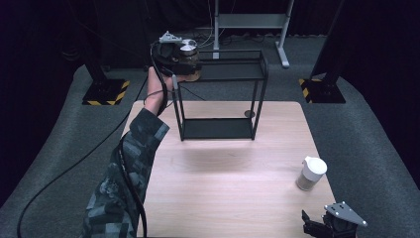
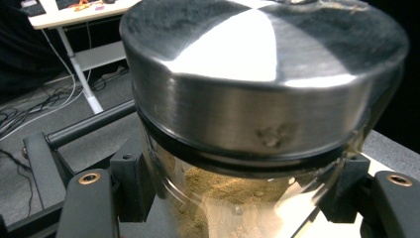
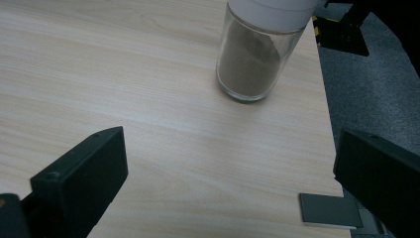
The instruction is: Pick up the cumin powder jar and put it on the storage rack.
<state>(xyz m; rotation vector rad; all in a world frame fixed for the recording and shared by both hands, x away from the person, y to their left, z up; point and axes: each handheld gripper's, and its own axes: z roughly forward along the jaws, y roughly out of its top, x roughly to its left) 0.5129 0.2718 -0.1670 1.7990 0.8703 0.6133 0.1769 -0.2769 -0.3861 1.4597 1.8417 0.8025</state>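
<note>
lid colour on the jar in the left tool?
Silver brushed metal lid, clearest in the left gripper view.

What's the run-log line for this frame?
left gripper: shut on steel-lidded jar, at top shelf of black rack | right gripper: open, nothing held | white-lidded jar: upright on table

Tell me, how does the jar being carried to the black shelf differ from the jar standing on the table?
The metal-lidded jar has a shiny silver lid; the white-capped jar has a white cap. The metal-lidded jar is held up in the left gripper at the black shelf's top tier; the white-capped jar stands on the table, ahead of the open right gripper. Both are clear glass with brownish powder inside.
</note>
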